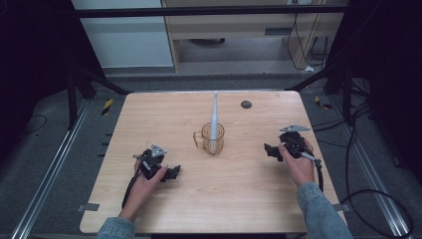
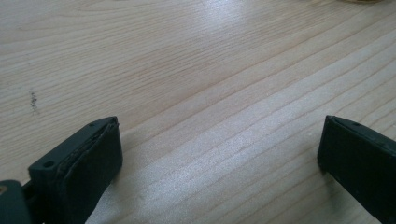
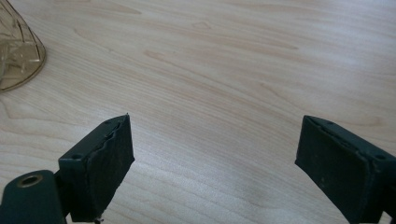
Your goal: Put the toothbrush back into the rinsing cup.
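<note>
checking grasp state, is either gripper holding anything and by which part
Nothing is held: the left gripper and right gripper are both open over bare table.

Wooden table with a mug at its middle

A pale wooden table carries a clear amber glass mug near its centre, handle to the left, with a long pale tapered stick standing in it. A small dark round disc lies near the far edge. Black cables trail over the grey floor at right.

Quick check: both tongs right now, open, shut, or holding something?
Left tongs: open, holding nothing, bare table between the jaws.
Right tongs: open, holding nothing, the glass mug well off to the side.
</note>
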Tool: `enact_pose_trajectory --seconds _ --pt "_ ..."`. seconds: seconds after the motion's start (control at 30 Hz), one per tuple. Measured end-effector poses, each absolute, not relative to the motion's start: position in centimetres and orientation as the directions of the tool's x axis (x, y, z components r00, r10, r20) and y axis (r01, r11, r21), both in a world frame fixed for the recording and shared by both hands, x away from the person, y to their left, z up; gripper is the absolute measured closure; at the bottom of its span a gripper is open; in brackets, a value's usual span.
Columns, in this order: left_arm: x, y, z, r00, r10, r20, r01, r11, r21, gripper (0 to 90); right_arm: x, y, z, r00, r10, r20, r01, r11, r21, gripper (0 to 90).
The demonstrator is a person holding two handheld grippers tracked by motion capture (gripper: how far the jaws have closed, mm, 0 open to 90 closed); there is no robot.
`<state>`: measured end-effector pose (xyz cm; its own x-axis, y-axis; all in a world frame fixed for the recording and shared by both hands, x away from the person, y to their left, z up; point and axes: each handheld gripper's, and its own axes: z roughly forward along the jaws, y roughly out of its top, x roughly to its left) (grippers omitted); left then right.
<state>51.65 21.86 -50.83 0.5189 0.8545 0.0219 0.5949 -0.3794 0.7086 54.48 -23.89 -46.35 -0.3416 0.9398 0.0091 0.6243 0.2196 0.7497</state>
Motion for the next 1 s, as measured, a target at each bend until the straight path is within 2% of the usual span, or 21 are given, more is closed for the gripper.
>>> enact_pose_trajectory --seconds 0.5,1.0 --pt "51.6 21.9 -50.8 0.519 0.855 0.022 0.595 -0.379 0.709 0.0 55.7 -23.5 -49.1 -0.328 0.944 0.036 0.643 0.195 0.74 11.2" --pt "51.6 21.9 -50.8 0.519 0.854 0.022 0.595 -0.379 0.709 0.0 56.8 -24.0 -50.5 -0.265 0.962 0.067 0.648 0.126 0.751 11.0"
